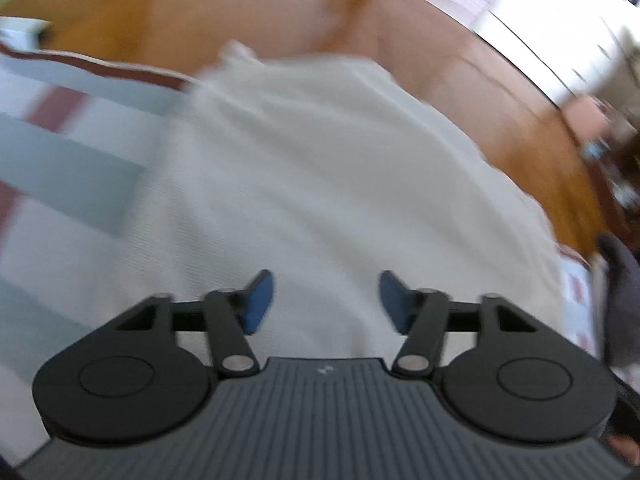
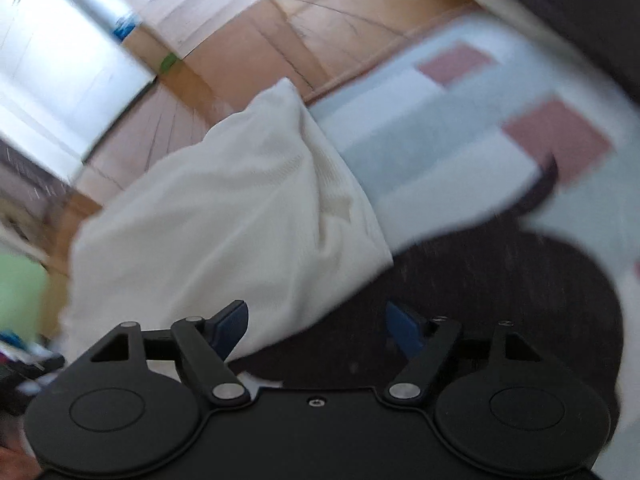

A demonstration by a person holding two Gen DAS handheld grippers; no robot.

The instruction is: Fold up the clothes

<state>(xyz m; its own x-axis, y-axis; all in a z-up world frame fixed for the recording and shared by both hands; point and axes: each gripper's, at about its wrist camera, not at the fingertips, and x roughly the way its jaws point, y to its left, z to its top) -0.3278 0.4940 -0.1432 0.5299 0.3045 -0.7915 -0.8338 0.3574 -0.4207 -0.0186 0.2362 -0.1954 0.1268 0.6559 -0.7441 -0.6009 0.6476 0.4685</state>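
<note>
- We see the left gripper (image 1: 327, 300) with its jaws apart at a middling gap, the blue pads (image 1: 258, 304) bare and nothing pinched between them.
- Under and beyond those pads lies the white garment (image 1: 320, 184), spread broadly; the pads hang above it, and whether they brush the cloth we cannot tell (the view is blurred).
- The white garment rests partly on a patterned rug (image 1: 60, 152) of grey, white and reddish blocks, and its far edge reaches onto the wooden floor (image 1: 248, 12).
- The right gripper (image 2: 316, 332) stands wide, its jaws well apart and empty.
- Between and below its blue fingers (image 2: 232, 330) we see a dark cloth (image 2: 500, 292); the lower edge of the same white garment (image 2: 224, 216) lies beside the left-hand finger and overlaps that dark cloth.
- In the right wrist view the garment rises to a point towards the floor boards (image 2: 248, 52), with the rug (image 2: 460, 128) to its right.
- A dark sleeve (image 1: 624, 292) shows at the right edge of the left wrist view.
</note>
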